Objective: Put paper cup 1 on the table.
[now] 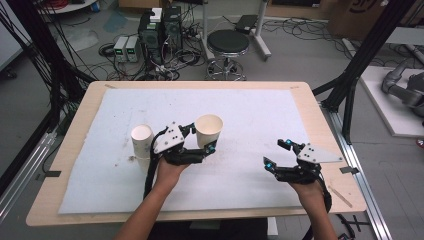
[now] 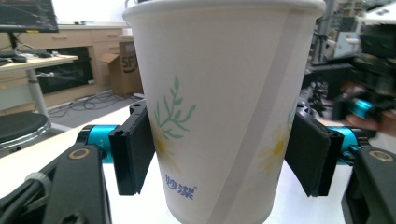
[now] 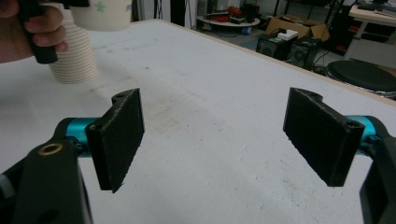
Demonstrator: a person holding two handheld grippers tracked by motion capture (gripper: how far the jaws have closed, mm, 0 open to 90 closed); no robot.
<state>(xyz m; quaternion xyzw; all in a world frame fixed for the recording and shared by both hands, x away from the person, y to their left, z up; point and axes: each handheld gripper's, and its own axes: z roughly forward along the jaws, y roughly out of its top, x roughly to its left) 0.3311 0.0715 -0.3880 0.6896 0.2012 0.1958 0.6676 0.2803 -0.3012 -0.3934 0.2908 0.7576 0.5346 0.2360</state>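
At the left of the high view, a stack of paper cups (image 1: 141, 141) is standing upright on the white mat (image 1: 250, 110), just beside your left wrist. Your left gripper (image 1: 201, 140) is reaching out just to the right of that stack, and it is clasping a single paper cup (image 1: 209, 130) between its two black jaws. In the left gripper view, that paper cup (image 2: 219, 107) is sitting squarely between the jaws, upright, with its open rim at the top and its flower print facing the camera; the pads (image 2: 135, 151) are pressing on its left and right walls around the lower half. From the right gripper view, the cup is hanging above the mat, beside the top of the stack (image 3: 72, 58), so you are holding it clear of the surface.

Moving right, a broad stretch of mat is lying between your two hands. Your right gripper (image 1: 277, 153) is hovering over the mat near the table's right edge, well apart from both cups. Its jaws are standing wide apart with only mat between them.
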